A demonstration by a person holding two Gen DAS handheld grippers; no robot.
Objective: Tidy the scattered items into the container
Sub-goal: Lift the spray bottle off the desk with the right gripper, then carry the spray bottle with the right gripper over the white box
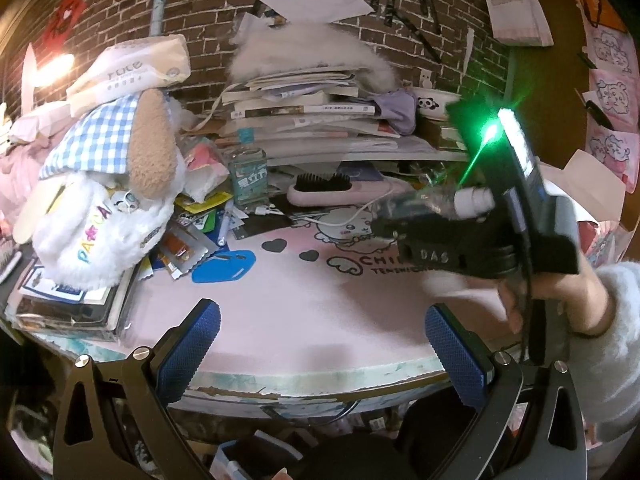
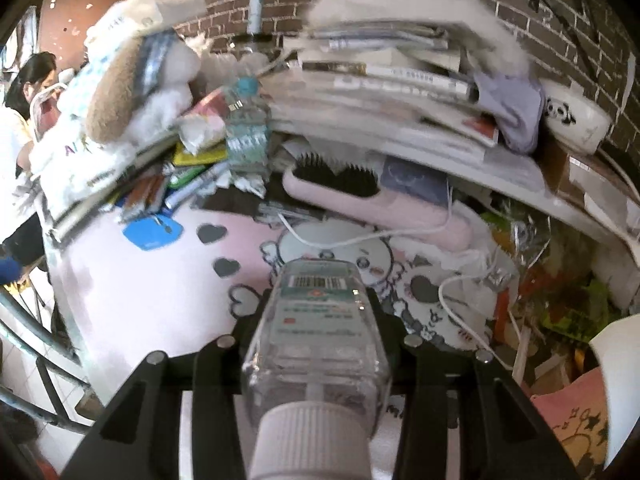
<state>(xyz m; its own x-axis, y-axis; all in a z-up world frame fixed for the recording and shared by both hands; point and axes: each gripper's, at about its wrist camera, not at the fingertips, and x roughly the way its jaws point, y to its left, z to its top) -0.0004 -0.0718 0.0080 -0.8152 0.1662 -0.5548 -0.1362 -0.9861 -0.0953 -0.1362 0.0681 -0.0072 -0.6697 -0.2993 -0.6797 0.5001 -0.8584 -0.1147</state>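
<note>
My right gripper (image 2: 322, 300) is shut on a clear bottle (image 2: 320, 328) with a white cap and a barcode label. The bottle lies along the fingers, cap toward the camera, above the pink desk mat (image 2: 140, 280). In the left wrist view the same gripper (image 1: 390, 230) hovers at the right with the bottle (image 1: 416, 202) held level over the mat. My left gripper (image 1: 322, 312) stands open at the table's near edge, nothing between its blue pads (image 1: 192, 344). Scattered items lie at the back: a second bottle (image 1: 246, 176), a pink hairbrush (image 1: 340, 192), snack packets (image 1: 180, 252).
A plush toy (image 1: 120, 184) sits on books at the left. A tall stack of books (image 1: 304, 120) and a panda bowl (image 1: 432, 102) fill the back. A white cable (image 2: 460, 312) crosses the mat. A pink bag (image 2: 572, 420) stands at right. A person (image 2: 24, 92) sits far left.
</note>
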